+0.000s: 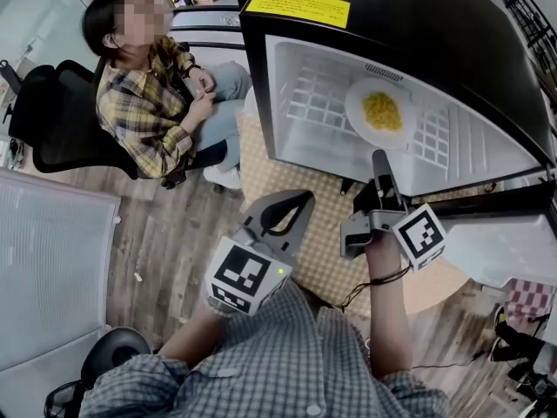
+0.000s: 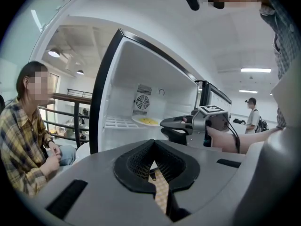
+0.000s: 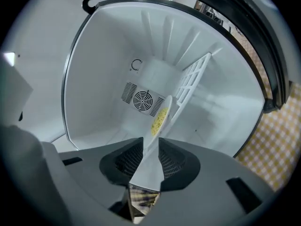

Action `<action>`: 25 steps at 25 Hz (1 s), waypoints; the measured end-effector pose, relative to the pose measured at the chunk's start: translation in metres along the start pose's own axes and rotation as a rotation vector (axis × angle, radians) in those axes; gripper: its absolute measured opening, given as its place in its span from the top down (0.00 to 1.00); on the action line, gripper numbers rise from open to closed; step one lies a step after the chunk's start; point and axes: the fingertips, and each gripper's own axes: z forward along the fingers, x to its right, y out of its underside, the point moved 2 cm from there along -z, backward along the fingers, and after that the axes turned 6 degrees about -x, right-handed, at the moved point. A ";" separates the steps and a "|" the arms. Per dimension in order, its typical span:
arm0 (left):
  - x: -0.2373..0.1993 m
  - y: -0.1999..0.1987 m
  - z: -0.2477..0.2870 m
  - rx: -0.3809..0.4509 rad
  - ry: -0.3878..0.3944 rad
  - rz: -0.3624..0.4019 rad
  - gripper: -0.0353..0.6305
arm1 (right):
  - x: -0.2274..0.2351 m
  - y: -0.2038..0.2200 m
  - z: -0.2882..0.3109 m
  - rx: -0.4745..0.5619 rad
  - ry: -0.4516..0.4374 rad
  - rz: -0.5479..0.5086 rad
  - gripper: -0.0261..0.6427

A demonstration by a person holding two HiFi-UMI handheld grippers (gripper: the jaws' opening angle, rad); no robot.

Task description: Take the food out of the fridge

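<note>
- Fridge door is already open, so that part's done. The plate of yellow food hasn't left yet: it sits around the middle of the wire shelf inside.
- Right gripper reaches in at the plate's near edge. Its own view shows the rim wedged between the jaws, which look clamped on it (gripper rolled sideways, so the plate reads edge-on there).
- Left gripper hangs in front of the fridge with its jaws clenched on nothing.
- What's left, I'd say: slide or lift the plate off the shelf, bring it out through the opening, and set it down somewhere.
- Fridge stands on a tan checkered cloth with a rounded edge, over a wood floor.
- A person in a plaid shirt sits on a black chair off the fridge's left side. Bright office-type room.
</note>
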 end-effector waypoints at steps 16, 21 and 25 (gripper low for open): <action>-0.004 -0.001 0.001 0.003 -0.016 -0.005 0.94 | 0.017 -0.018 0.017 0.033 -0.018 0.153 0.85; -0.004 0.001 0.002 -0.002 -0.017 -0.008 0.94 | 0.017 -0.017 0.017 0.029 -0.019 0.145 0.85; -0.003 -0.001 0.008 0.006 -0.015 -0.029 0.94 | 0.014 -0.019 0.017 0.017 -0.024 0.134 0.90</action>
